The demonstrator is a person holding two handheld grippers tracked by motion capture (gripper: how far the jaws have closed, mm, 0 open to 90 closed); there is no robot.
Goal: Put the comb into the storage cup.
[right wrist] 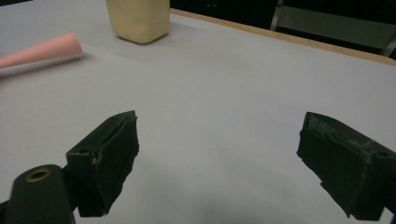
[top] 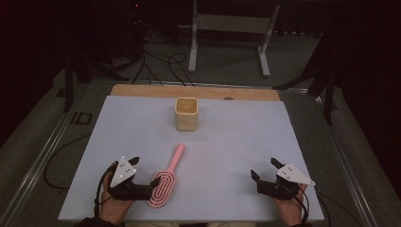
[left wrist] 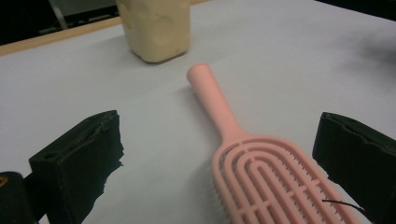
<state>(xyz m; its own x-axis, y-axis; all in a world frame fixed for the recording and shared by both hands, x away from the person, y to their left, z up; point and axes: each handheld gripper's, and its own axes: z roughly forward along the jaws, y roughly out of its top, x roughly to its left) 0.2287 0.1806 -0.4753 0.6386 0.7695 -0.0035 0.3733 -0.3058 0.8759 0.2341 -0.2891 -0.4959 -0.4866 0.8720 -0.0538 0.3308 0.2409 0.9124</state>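
Pink hairbrush (left wrist: 271,177): flat on counter (top: 227,142), head between the spread jaws of your left hand-held gripper (top: 142,182), ready for gripping. Right hand-held gripper (top: 265,172): released, idle, well apart. Beige cup (top: 187,113): upright beyond, likely the brush's holder.

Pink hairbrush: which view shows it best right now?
The left gripper view: the pink hairbrush lies close between the open jaws, slots and bristles clear. The high view shows it whole but small; the right gripper view catches its handle tip.

Left gripper (left wrist: 219,158) fingers (left wrist: 79,158) spread wide; pink hairbrush (left wrist: 261,172) head between them, beige cup (left wrist: 156,28) beyond.
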